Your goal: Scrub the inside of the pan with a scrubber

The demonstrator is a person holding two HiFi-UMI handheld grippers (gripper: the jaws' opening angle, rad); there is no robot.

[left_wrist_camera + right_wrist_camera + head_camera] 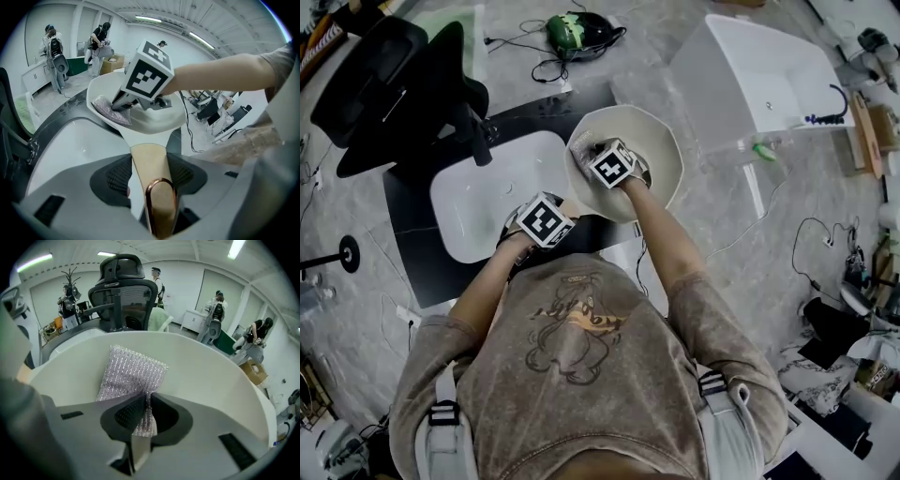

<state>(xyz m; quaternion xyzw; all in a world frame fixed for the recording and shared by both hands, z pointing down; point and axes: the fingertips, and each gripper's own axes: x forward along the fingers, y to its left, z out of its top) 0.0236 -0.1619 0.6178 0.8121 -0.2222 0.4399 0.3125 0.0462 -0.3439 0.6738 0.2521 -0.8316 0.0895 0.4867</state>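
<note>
The white pan [661, 141] is held tilted over the black counter beside the sink. My left gripper [149, 174] is shut on its tan handle [148, 161], whose copper hanging loop shows between the pads. My right gripper [144, 409] is shut on a silvery mesh scrubber [131, 373], which lies flat against the pan's inner wall [211, 376]. From the left gripper view, the right gripper [119, 104] reaches into the pan [154, 121] and presses the scrubber [108, 111] on its left side. In the head view both marker cubes show, the left [546, 220] and the right [612, 164].
A white sink basin [473, 211] with a black faucet [475, 136] sits left of the pan. A black office chair [375, 84] stands at far left, a white tub [759, 80] at upper right. Cables and gear lie on the floor. People stand in the background.
</note>
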